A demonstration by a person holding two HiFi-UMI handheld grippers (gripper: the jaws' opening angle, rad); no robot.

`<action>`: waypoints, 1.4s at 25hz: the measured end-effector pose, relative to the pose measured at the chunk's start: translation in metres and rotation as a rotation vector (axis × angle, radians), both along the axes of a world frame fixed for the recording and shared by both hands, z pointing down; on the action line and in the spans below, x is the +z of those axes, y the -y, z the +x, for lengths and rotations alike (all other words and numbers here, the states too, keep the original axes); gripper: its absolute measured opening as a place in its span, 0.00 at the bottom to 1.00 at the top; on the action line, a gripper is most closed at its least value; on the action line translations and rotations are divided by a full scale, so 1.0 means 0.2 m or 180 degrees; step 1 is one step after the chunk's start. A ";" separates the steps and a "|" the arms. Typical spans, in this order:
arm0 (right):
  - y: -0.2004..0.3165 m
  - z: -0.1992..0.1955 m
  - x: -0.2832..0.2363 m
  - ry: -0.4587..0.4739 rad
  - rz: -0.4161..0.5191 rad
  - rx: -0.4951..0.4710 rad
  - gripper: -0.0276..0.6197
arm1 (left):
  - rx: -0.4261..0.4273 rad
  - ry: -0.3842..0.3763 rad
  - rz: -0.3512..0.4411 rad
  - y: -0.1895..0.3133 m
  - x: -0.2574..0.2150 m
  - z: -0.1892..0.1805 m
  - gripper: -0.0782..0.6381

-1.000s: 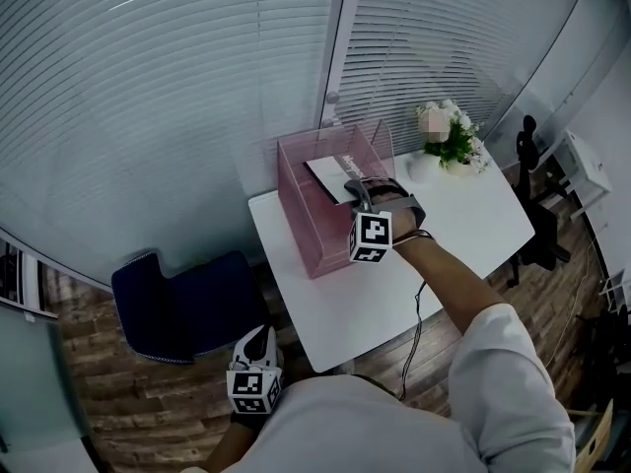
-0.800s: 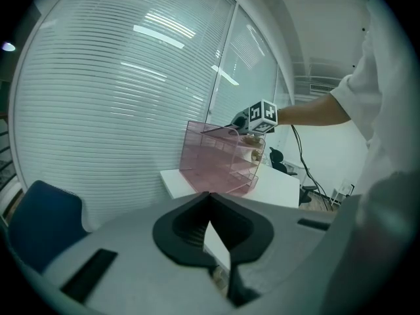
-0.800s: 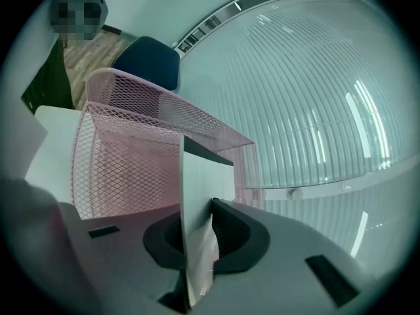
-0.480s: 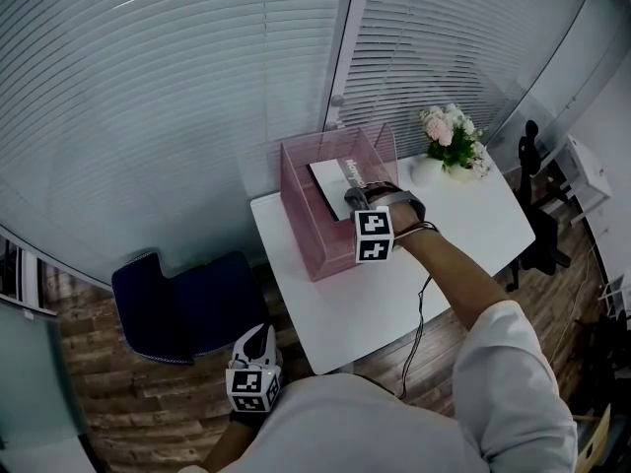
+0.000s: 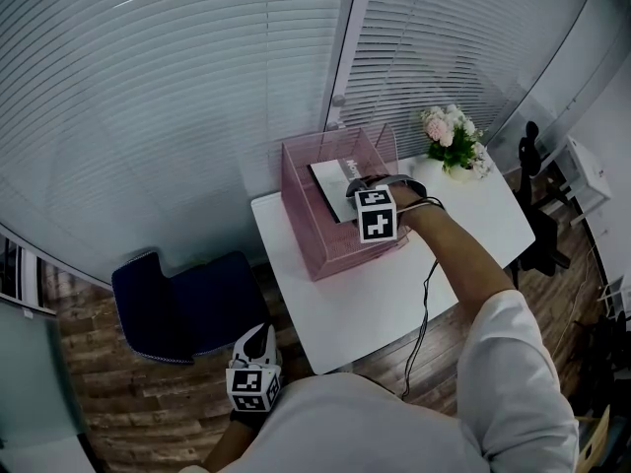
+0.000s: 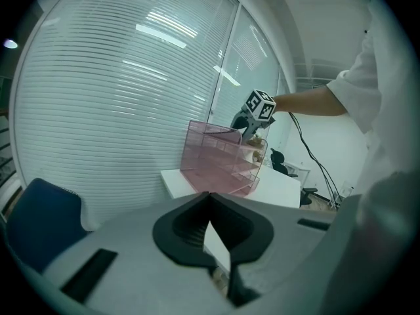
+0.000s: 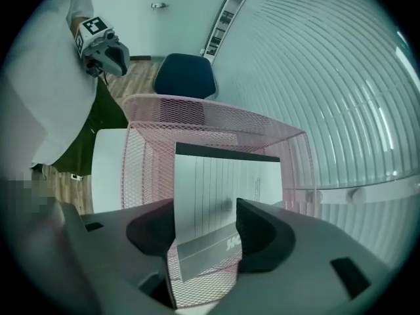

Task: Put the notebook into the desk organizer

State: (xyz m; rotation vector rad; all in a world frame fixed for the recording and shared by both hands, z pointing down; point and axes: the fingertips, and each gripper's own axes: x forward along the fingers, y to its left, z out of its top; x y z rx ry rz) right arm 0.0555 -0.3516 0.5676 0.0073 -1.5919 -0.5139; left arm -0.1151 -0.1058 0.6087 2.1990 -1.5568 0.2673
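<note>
Closed blinds (image 5: 148, 87), white table (image 5: 340, 299), navy chair (image 5: 177, 308), seemingly wooden floor (image 5: 118, 402)

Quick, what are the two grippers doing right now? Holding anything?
Left gripper: jaws shut, empty.
Right gripper: jaws opening, notebook between them, inside the pink desk organizer.

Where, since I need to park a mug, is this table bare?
Bare: the strip between the pink organizer and the table's near edge, and the stretch right of it, forward of the flowers, though an arm crosses it. Crowded: the organizer's back-left corner.

White table (image 5: 347, 304) with pink organizer (image 5: 314, 233) and flower vase (image 5: 450, 144)
</note>
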 end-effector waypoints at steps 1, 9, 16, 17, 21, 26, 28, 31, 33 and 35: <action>0.00 0.00 0.00 -0.0007 -0.0053 0.0005 0.46 | -0.0006 -0.0001 -0.0001 0.00 0.00 0.00 0.12; -0.06 -0.01 -0.01 0.0055 -0.0549 0.0179 0.52 | -0.0042 -0.0011 -0.0021 -0.02 0.01 -0.02 0.12; -0.03 -0.06 -0.06 0.0343 -0.0548 0.0290 0.53 | -0.0034 -0.0007 -0.0007 -0.01 0.00 -0.03 0.12; -0.03 -0.06 -0.07 0.0377 -0.0540 0.0314 0.53 | -0.0030 -0.0008 -0.0006 -0.01 0.00 -0.03 0.12; -0.04 -0.03 -0.15 0.0639 -0.0483 0.0477 0.50 | 0.0007 0.0000 0.0004 0.00 -0.01 -0.02 0.12; -0.06 0.04 -0.25 0.1080 -0.0296 0.0715 0.46 | 0.0107 0.0012 0.0030 0.02 -0.02 0.03 0.12; -0.09 0.08 -0.30 0.1240 -0.0215 0.0831 0.45 | 0.0159 0.0022 0.0032 0.03 -0.03 0.05 0.12; -0.14 0.14 -0.35 0.1502 -0.0111 0.0974 0.43 | 0.0245 0.0039 0.0038 0.06 -0.04 0.08 0.12; -0.20 0.18 -0.39 0.1715 -0.0047 0.1074 0.41 | 0.0308 0.0051 0.0047 0.07 -0.04 0.11 0.12; -0.25 0.22 -0.43 0.1961 0.0024 0.1169 0.39 | 0.0371 0.0065 0.0059 0.08 -0.05 0.15 0.12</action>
